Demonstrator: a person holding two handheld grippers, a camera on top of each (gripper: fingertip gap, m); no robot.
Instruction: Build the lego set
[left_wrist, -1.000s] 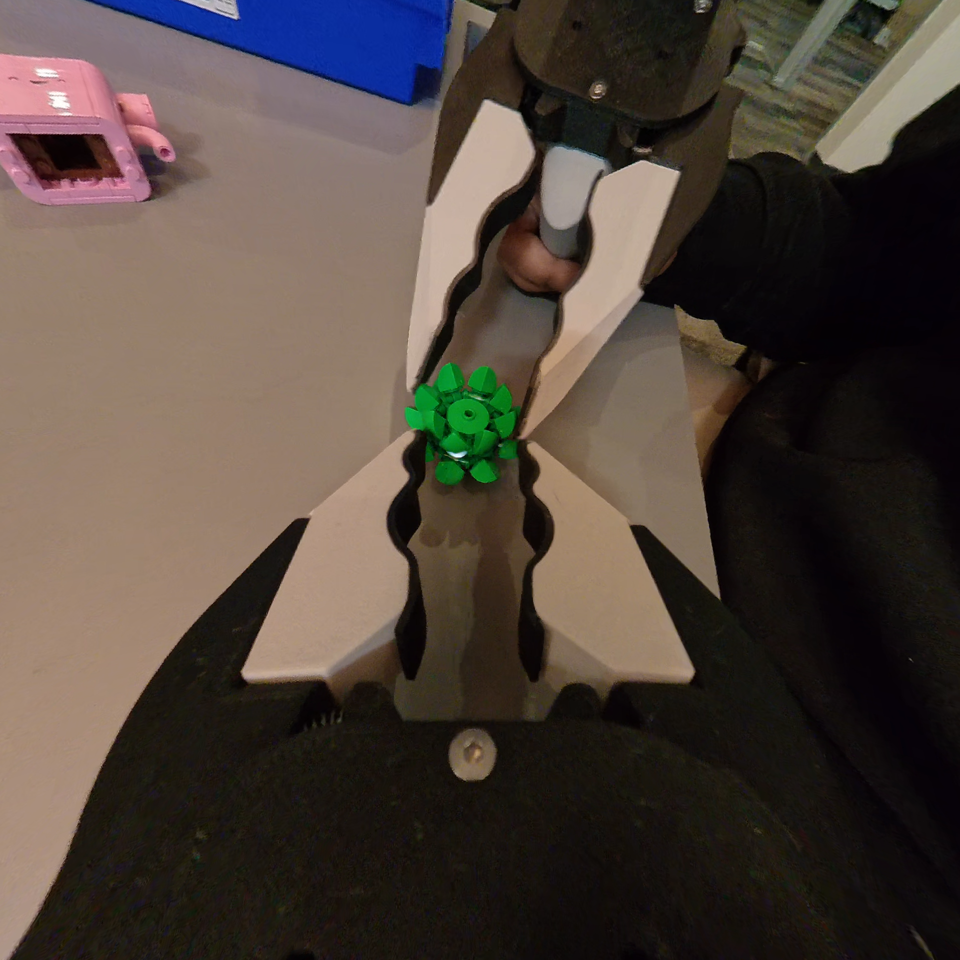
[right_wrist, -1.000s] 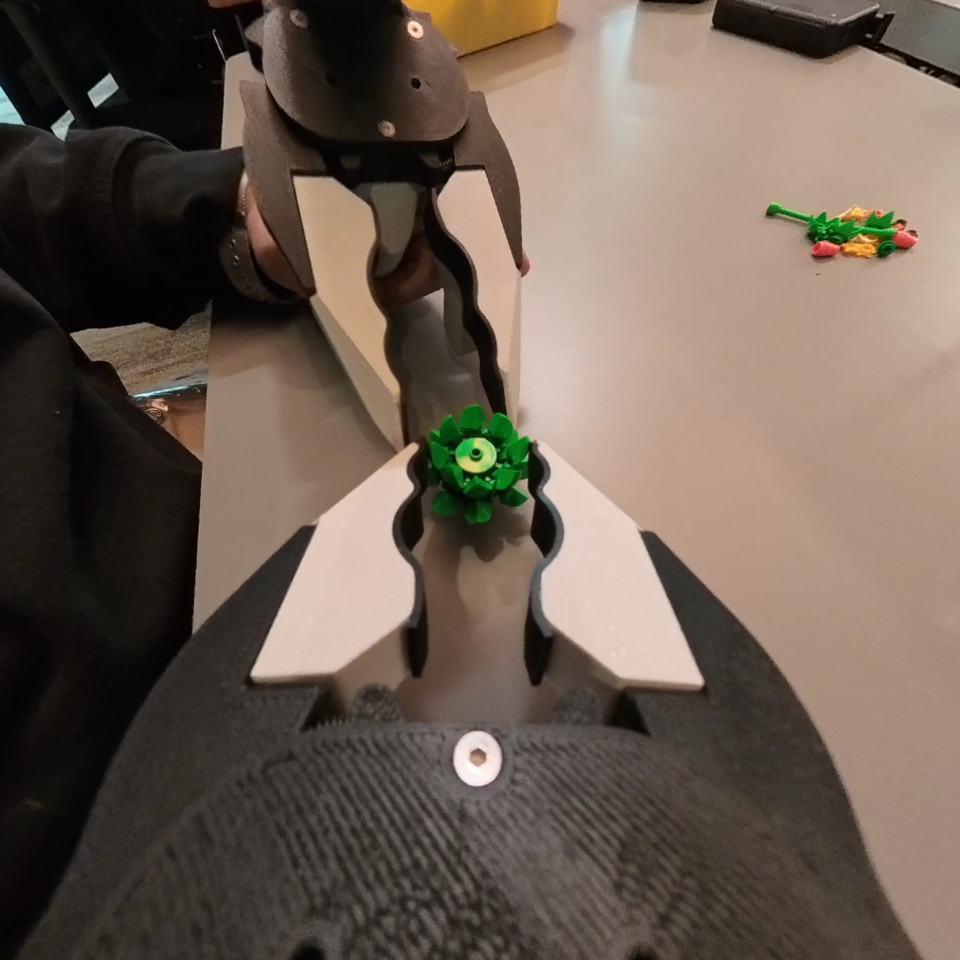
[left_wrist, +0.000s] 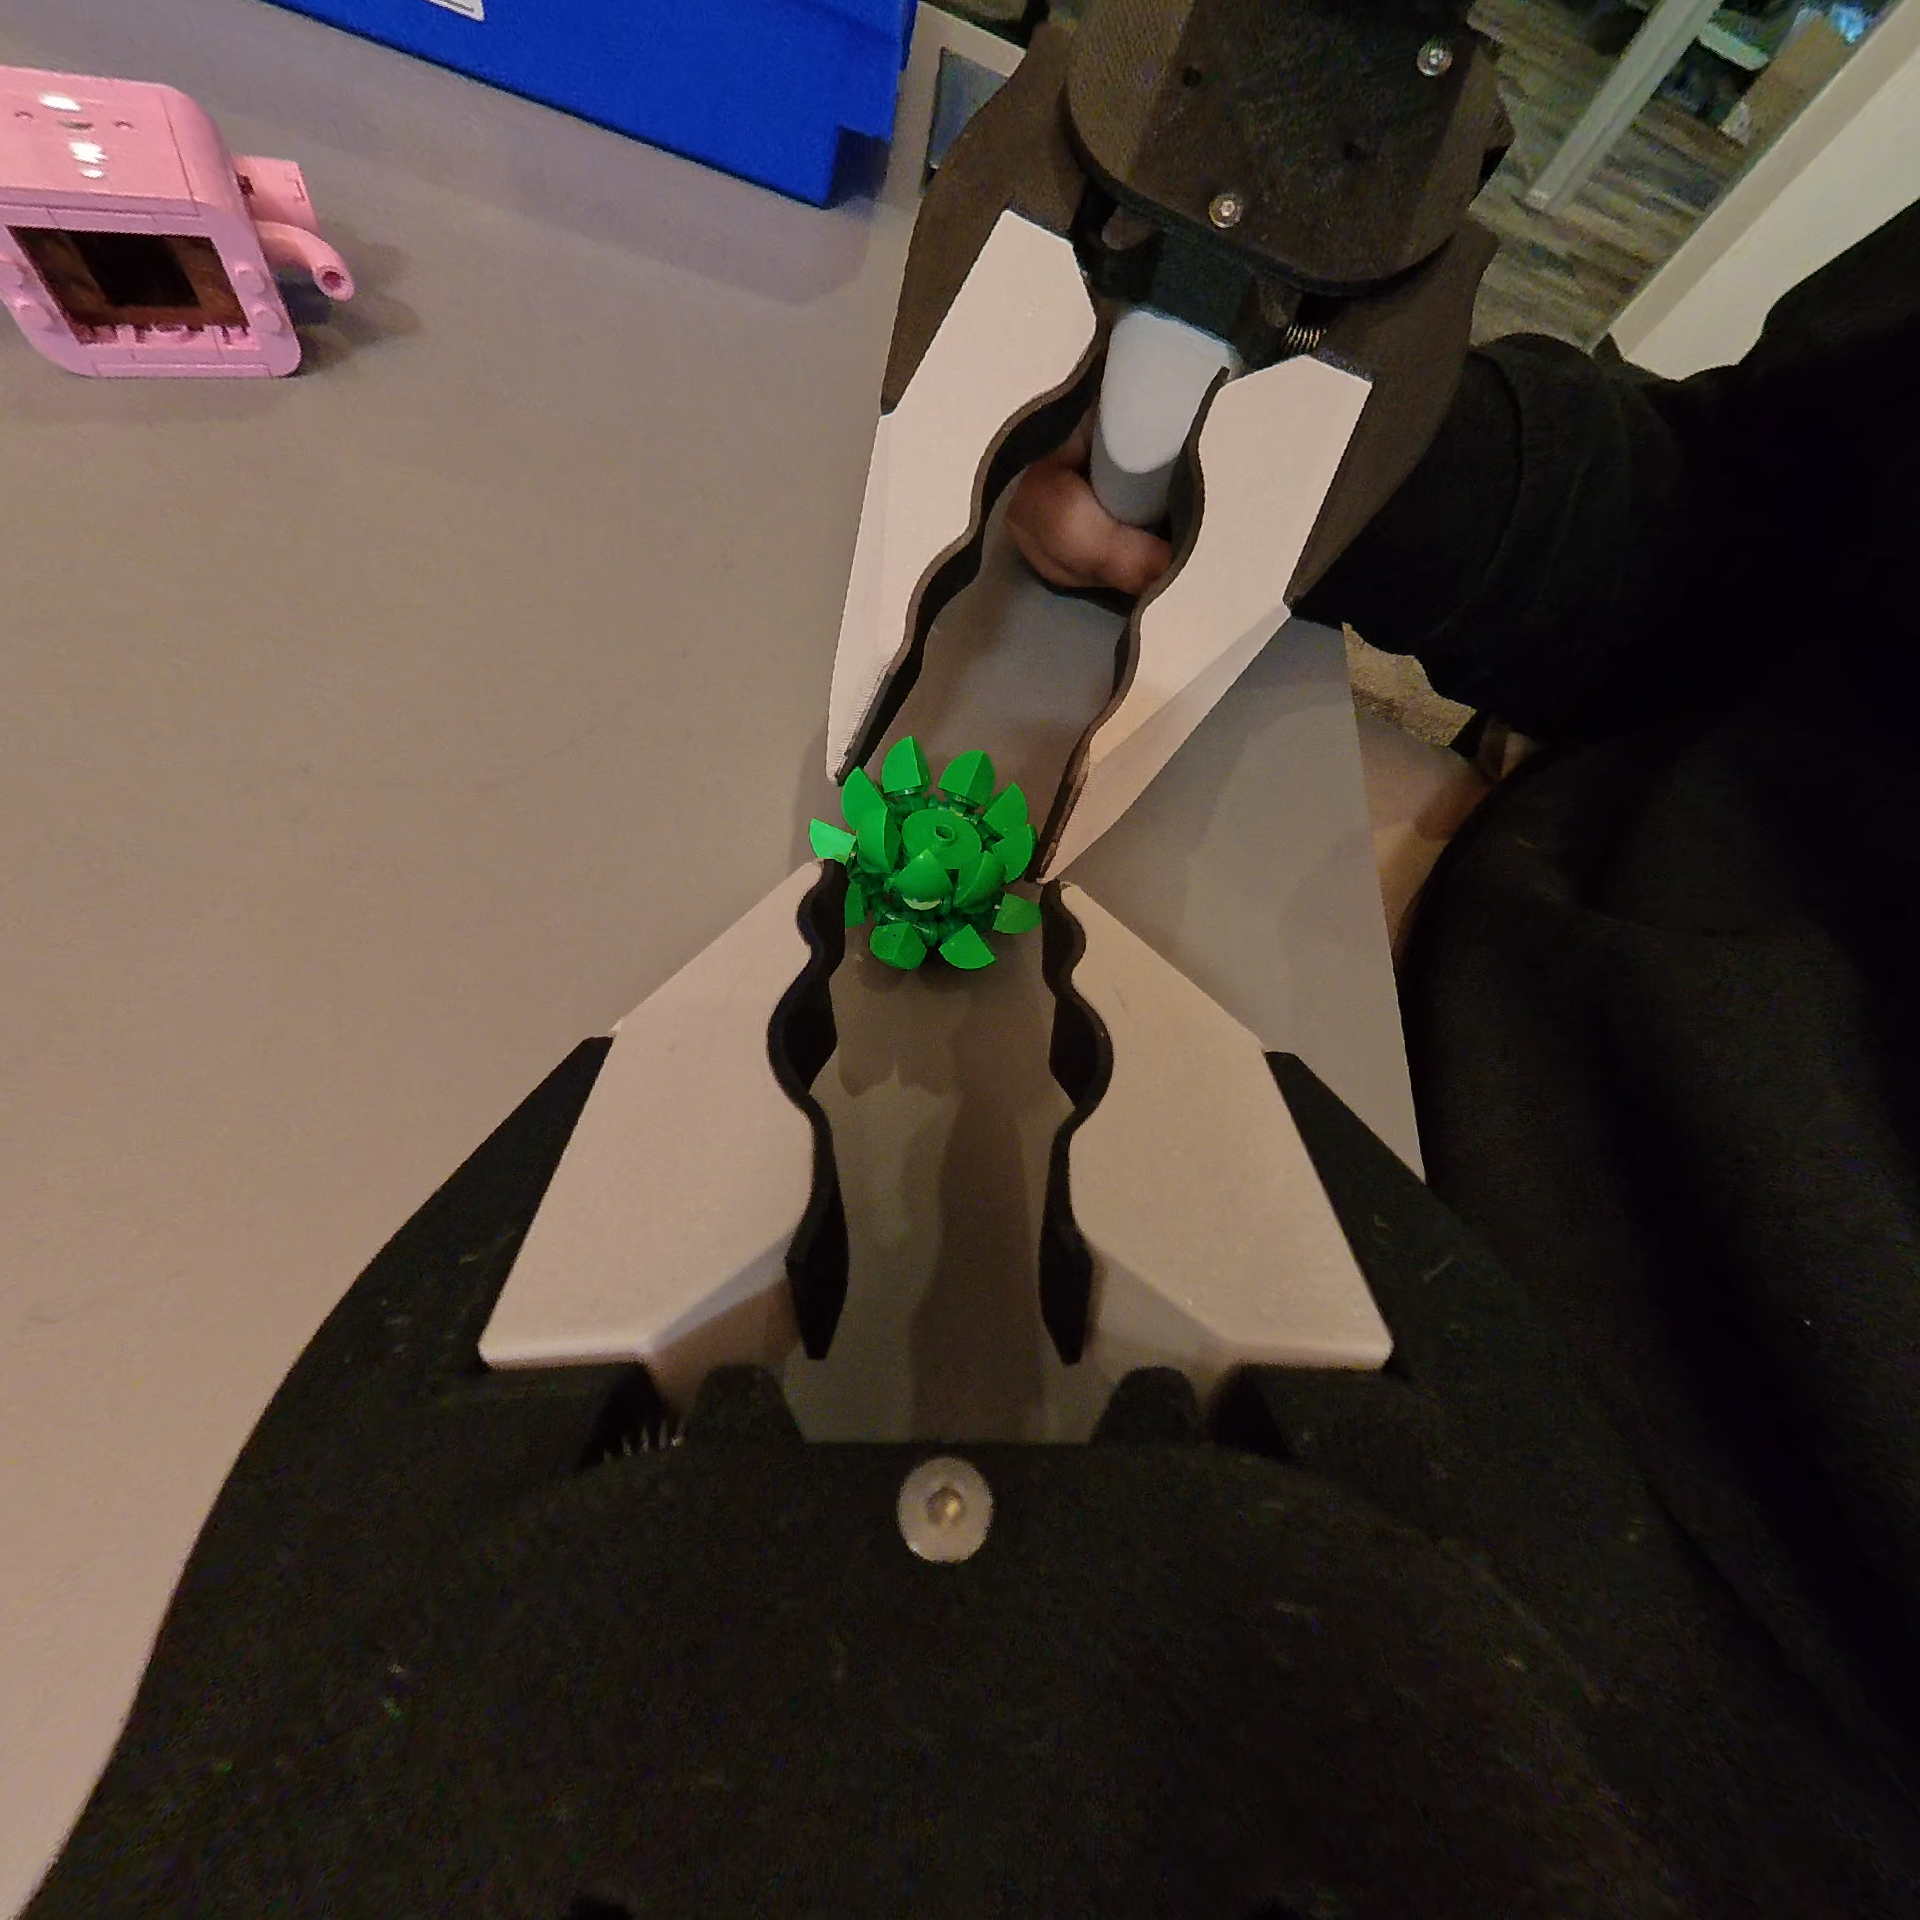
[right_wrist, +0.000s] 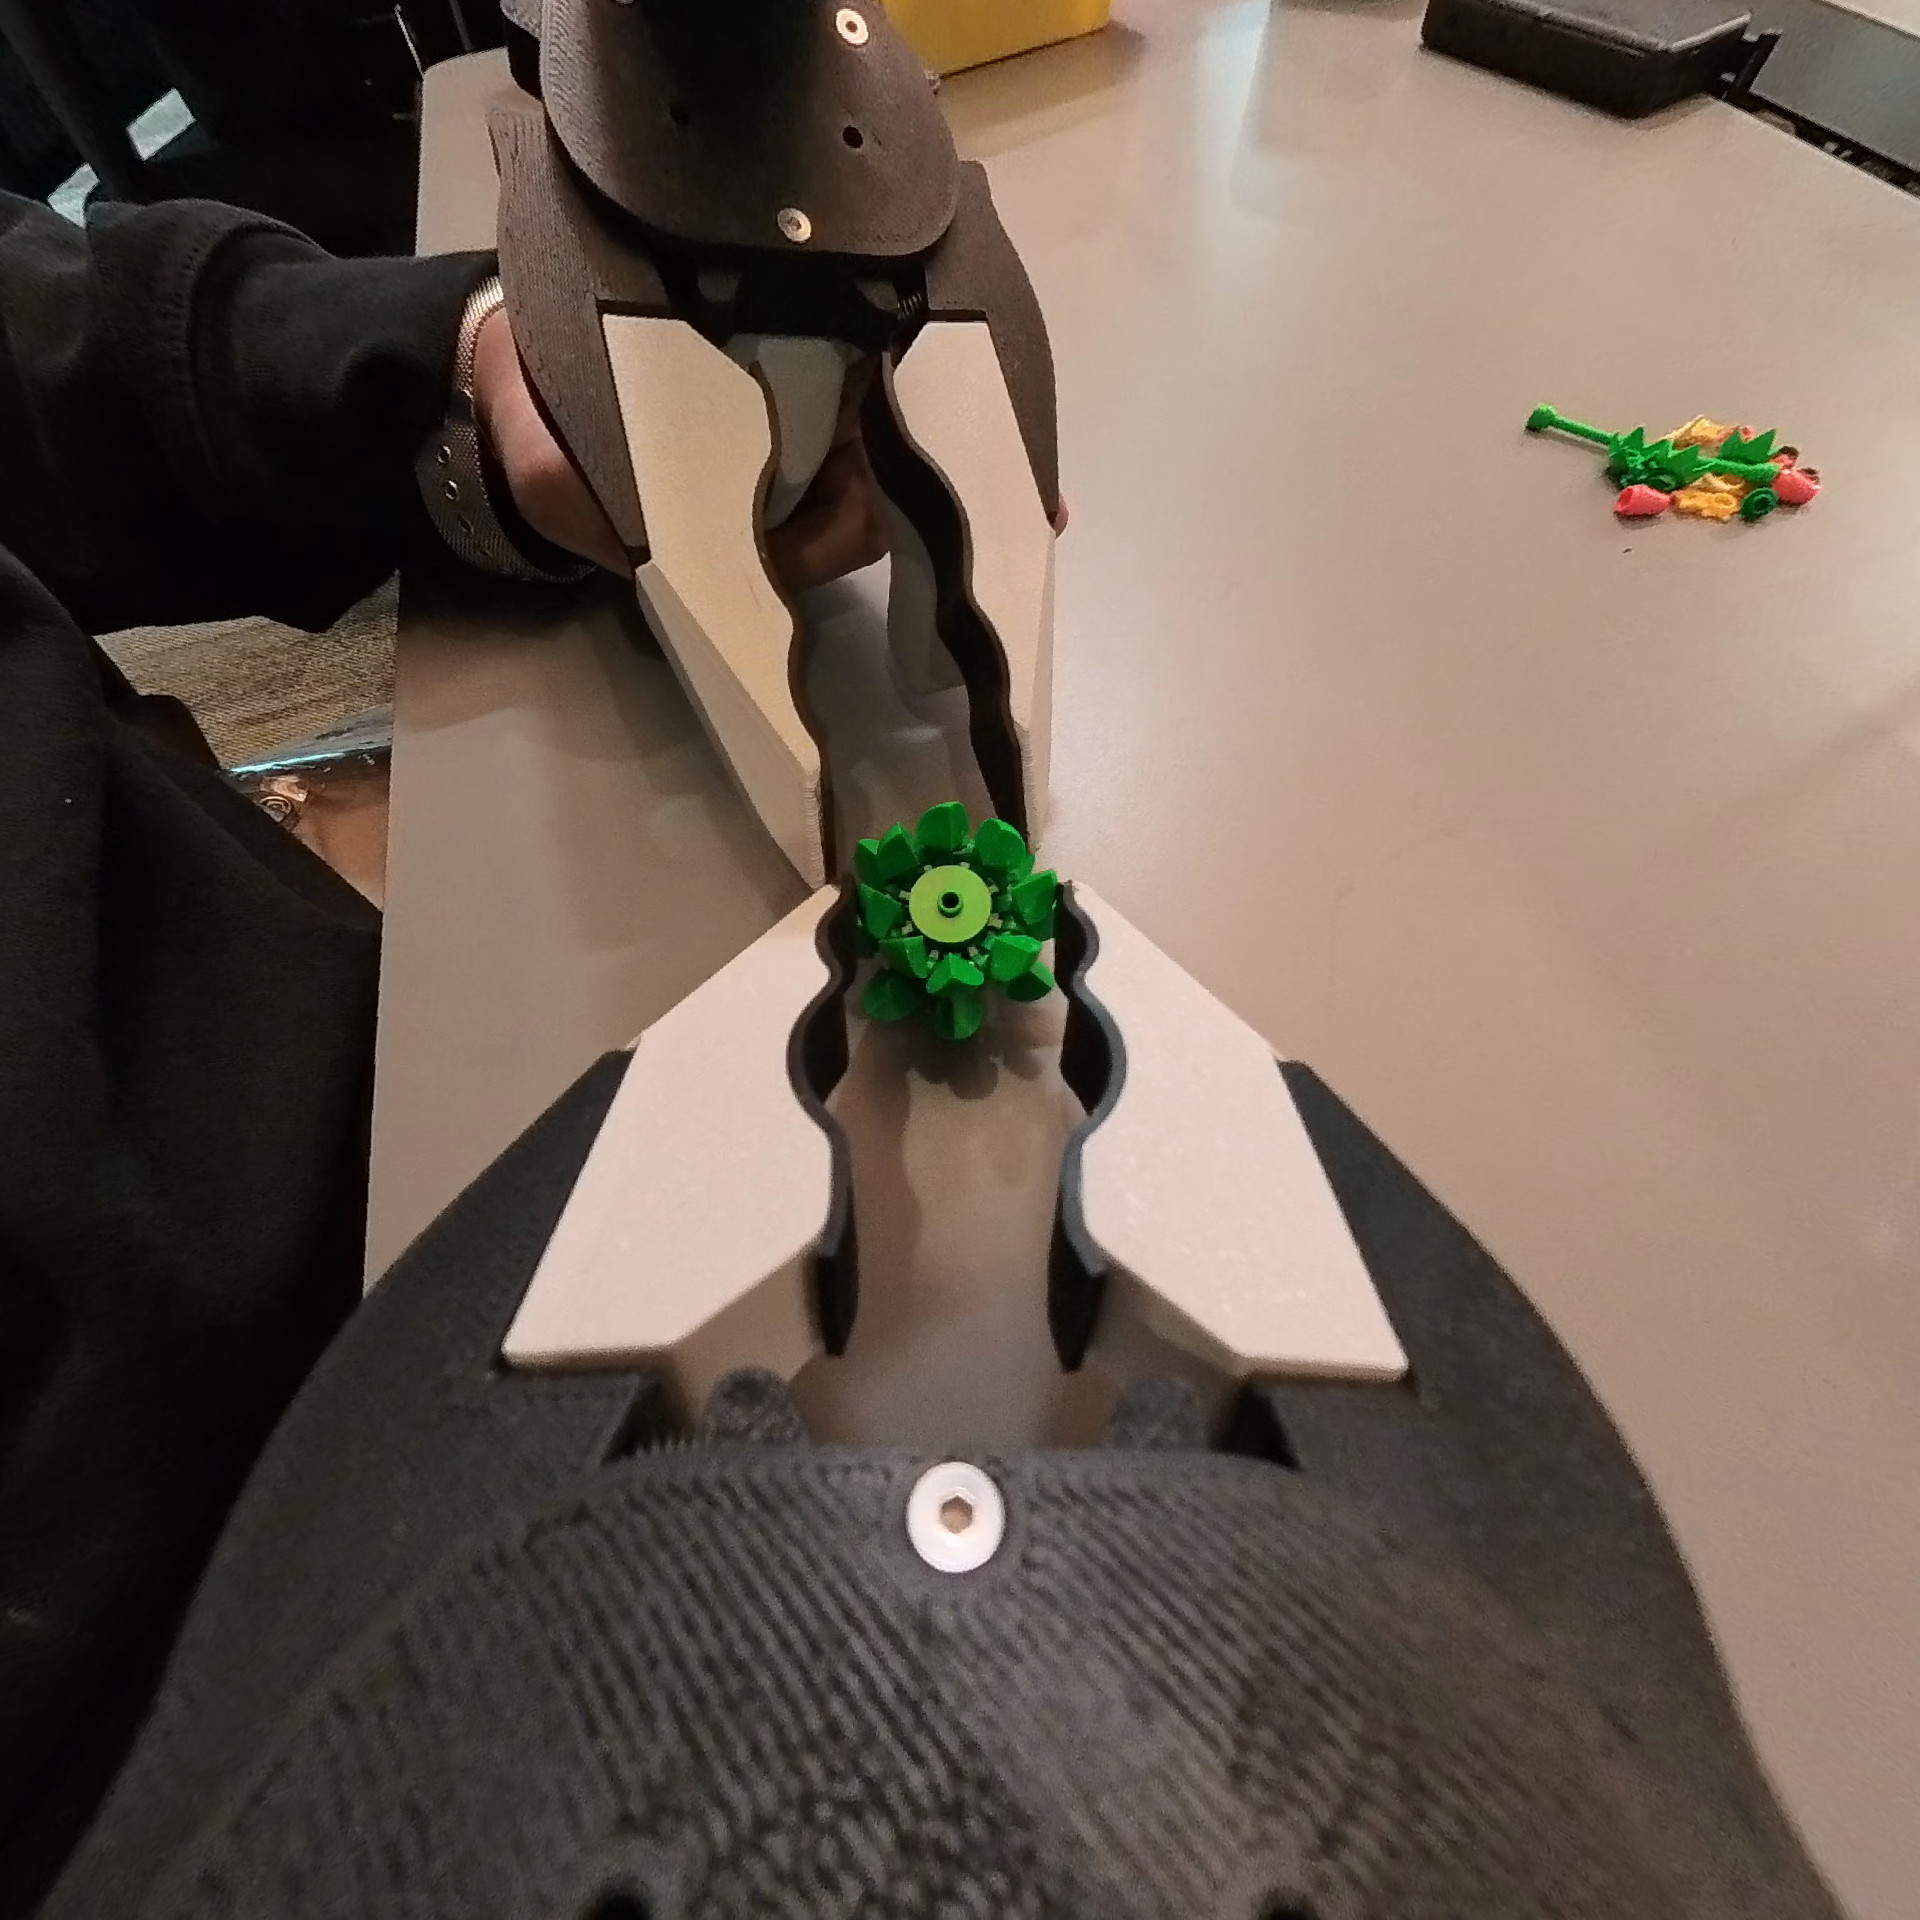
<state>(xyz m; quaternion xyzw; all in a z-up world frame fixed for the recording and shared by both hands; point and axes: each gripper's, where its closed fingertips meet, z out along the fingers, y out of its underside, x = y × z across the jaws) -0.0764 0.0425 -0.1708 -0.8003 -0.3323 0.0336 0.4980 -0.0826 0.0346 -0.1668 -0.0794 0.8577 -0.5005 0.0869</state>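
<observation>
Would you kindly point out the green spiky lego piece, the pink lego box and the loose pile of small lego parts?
green spiky lego piece (right_wrist: 948, 914): right wrist view, light green centre disc.
pink lego box (left_wrist: 114, 156): left wrist view, its top face.
pile of small lego parts (right_wrist: 1683, 473): right wrist view, green leaves mid-pile.

Left tongs (left_wrist: 930, 883): white wavy-edged fingers (left_wrist: 665, 1174), black textured body, silver screw (left_wrist: 943, 1509); black sleeve (left_wrist: 1558, 520).

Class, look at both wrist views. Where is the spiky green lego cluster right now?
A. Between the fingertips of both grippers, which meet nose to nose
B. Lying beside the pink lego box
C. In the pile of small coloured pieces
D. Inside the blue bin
A: the green lego cluster sits where the right gripper meets the left gripper tip to tip, far from the pink lego box.
</observation>
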